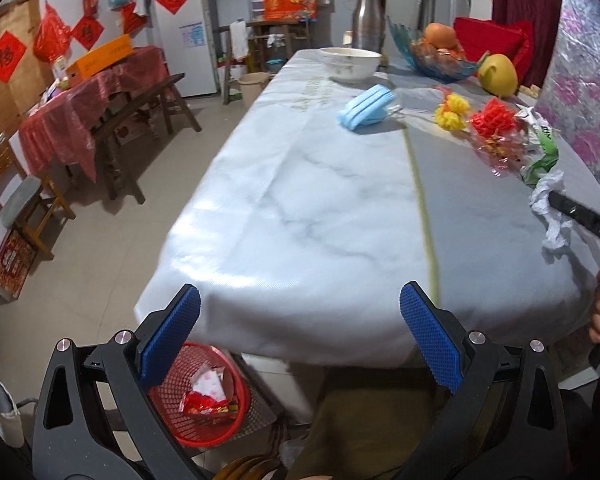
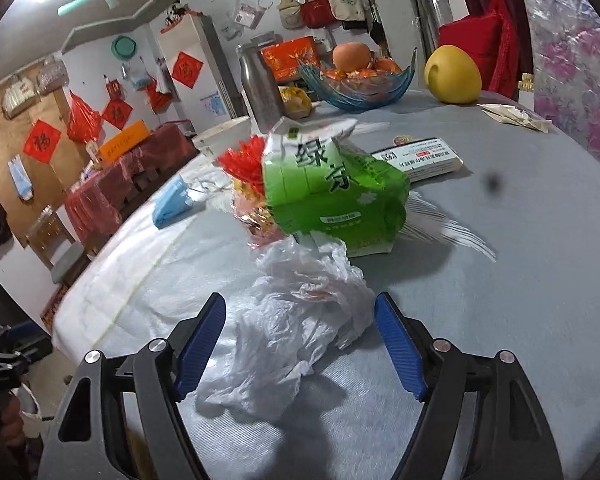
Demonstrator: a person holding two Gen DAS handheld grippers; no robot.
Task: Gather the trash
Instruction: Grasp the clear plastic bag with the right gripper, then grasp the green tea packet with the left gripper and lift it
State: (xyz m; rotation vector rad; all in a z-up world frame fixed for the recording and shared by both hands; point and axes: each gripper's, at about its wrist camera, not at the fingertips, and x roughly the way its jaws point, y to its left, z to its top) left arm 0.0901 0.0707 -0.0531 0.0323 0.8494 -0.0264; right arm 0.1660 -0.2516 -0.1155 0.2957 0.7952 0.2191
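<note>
Collection is partly done, judging by the layout: red basket (image 1: 204, 394), lower left of the left wrist view, already contains wrappers. Right gripper (image 2: 300, 344) has its fingers spread wide around the crumpled white plastic bag (image 2: 296, 320), lower centre, not yet clamped. Left gripper (image 1: 300, 328) hangs wide and empty. Blue mask (image 1: 366, 109) and red-yellow wrappers (image 1: 492, 128) remain on the table (image 1: 300, 220).
</note>
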